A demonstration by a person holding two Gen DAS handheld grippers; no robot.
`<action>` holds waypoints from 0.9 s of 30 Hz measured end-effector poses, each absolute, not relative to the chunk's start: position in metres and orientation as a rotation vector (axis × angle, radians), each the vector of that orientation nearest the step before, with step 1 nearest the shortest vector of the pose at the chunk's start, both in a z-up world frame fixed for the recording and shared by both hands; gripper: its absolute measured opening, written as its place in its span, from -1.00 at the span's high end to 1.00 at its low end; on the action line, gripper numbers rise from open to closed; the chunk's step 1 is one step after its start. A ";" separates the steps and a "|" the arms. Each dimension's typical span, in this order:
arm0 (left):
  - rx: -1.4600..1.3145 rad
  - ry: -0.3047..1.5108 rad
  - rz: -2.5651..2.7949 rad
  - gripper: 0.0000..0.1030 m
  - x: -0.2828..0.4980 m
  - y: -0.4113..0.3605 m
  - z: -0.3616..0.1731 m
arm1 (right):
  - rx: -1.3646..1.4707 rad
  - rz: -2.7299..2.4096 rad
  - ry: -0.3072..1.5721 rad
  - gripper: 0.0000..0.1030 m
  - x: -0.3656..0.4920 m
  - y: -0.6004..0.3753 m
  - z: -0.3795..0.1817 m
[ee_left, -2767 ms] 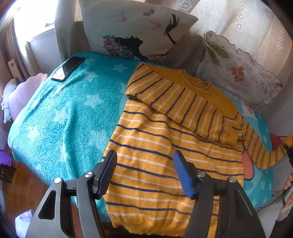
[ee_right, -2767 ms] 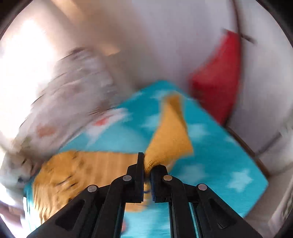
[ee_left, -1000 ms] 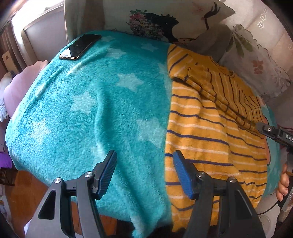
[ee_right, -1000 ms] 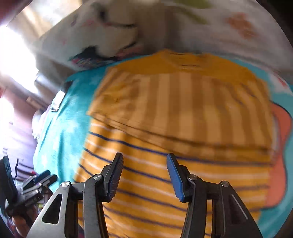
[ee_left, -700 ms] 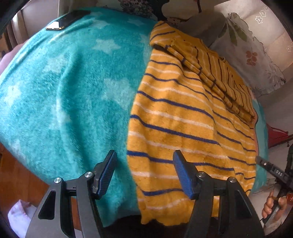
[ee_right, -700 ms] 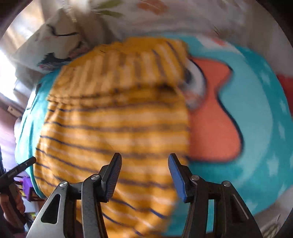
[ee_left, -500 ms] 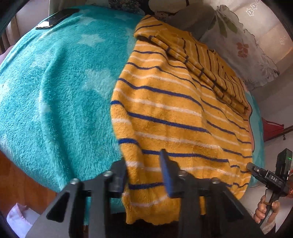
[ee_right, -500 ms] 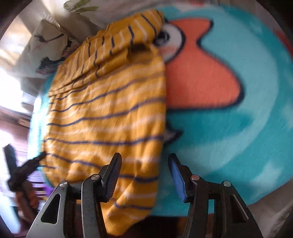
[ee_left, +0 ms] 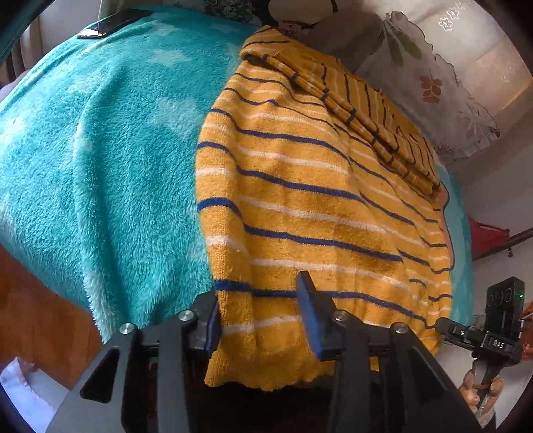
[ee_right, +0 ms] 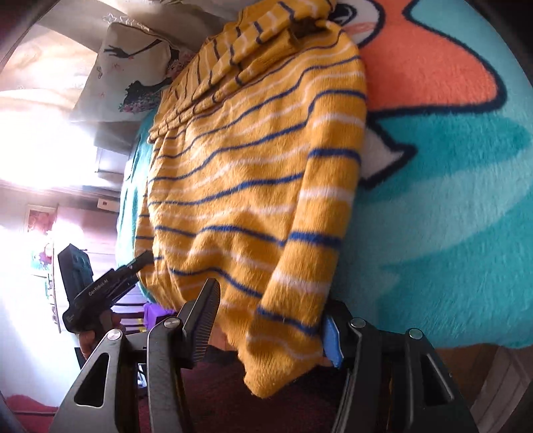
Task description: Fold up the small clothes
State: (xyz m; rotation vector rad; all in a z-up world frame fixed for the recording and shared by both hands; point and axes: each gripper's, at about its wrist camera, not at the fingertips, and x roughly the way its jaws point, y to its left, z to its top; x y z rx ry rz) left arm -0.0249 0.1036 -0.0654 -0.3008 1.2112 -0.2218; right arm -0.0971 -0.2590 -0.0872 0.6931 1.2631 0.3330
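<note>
Both tongs now lowered from above the bed to the striped sweater's [ee_left: 299,206] hanging hem, left tongs [ee_left: 260,319] and right tongs [ee_right: 269,319] spread astride opposite bottom corners, sweater flat on teal star blanket [ee_left: 100,150], sleeves folded in, phone [ee_left: 113,21] at far edge.

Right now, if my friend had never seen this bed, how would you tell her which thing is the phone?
Start with the big fluffy teal blanket with pale stars that covers the bed. The yellow striped sweater lies on one side of it; look to the far corner on the other side, near the pillows. There lies the phone, the only flat, dark, shiny slab, with everything around it soft cloth.
</note>
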 end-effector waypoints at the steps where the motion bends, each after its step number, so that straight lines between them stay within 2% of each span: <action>1: -0.275 1.215 -0.203 0.54 -0.026 0.101 -0.065 | 0.666 0.330 1.269 -0.16 -0.096 -0.251 -0.087; 2: -0.257 1.223 -0.184 0.86 -0.026 0.102 -0.066 | 0.624 0.314 1.268 -0.16 -0.098 -0.245 -0.085; 4: -0.292 1.235 -0.174 0.85 -0.024 0.108 -0.068 | 0.549 0.281 1.269 -0.10 -0.095 -0.232 -0.081; 5: -0.317 1.242 -0.165 0.85 -0.023 0.111 -0.068 | 0.496 0.239 1.273 0.06 -0.095 -0.229 -0.080; 6: -0.339 1.247 -0.158 0.85 -0.023 0.116 -0.068 | 0.446 0.204 1.282 0.65 -0.094 -0.228 -0.080; 7: -0.353 1.249 -0.151 0.85 -0.024 0.120 -0.066 | 0.447 0.208 1.282 0.75 -0.094 -0.230 -0.081; 18: -0.387 1.253 -0.124 0.86 -0.067 0.136 -0.036 | 0.545 0.342 1.340 0.80 -0.134 -0.256 -0.075; 27: -0.389 1.153 -0.125 0.86 -0.025 0.129 0.003 | 0.627 0.412 1.213 0.79 -0.091 -0.271 -0.038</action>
